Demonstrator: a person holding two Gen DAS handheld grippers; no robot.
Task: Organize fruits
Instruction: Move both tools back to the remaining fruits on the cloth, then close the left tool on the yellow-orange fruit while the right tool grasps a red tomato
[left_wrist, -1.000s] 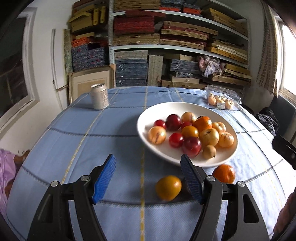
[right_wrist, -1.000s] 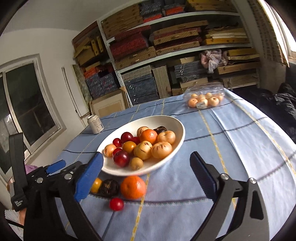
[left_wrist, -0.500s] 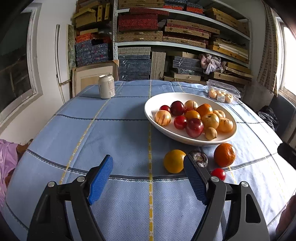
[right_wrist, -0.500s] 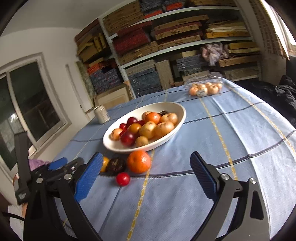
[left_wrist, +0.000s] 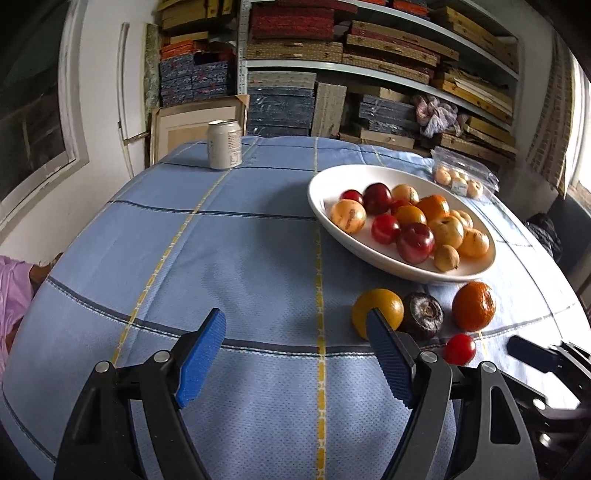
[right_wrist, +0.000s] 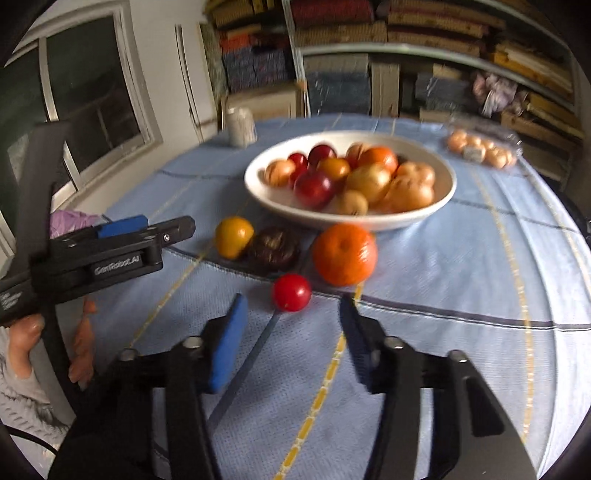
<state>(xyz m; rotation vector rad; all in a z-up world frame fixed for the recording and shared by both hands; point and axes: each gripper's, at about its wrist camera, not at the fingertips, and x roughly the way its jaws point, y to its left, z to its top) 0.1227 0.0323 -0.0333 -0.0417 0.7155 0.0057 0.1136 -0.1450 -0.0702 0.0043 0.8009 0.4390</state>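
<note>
Mostly done: we count four loose fruits at six o'clock of the white oval ceramic bowl (right_wrist: 441, 192); right hand-held gripper (right_wrist: 291, 321), jaws just narrowing, still empty, nears the small red cherry tomato (right_wrist: 291, 292); left hand-held gripper (left_wrist: 295, 336) released.

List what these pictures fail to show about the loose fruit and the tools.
- Yellow fruit, left wrist view: its near side is hidden by the left tool's pad.
- Right tool, right wrist view: motion blur smears its tips; its jaws have just been closing, nothing between them.
- Can: print too small.
</note>
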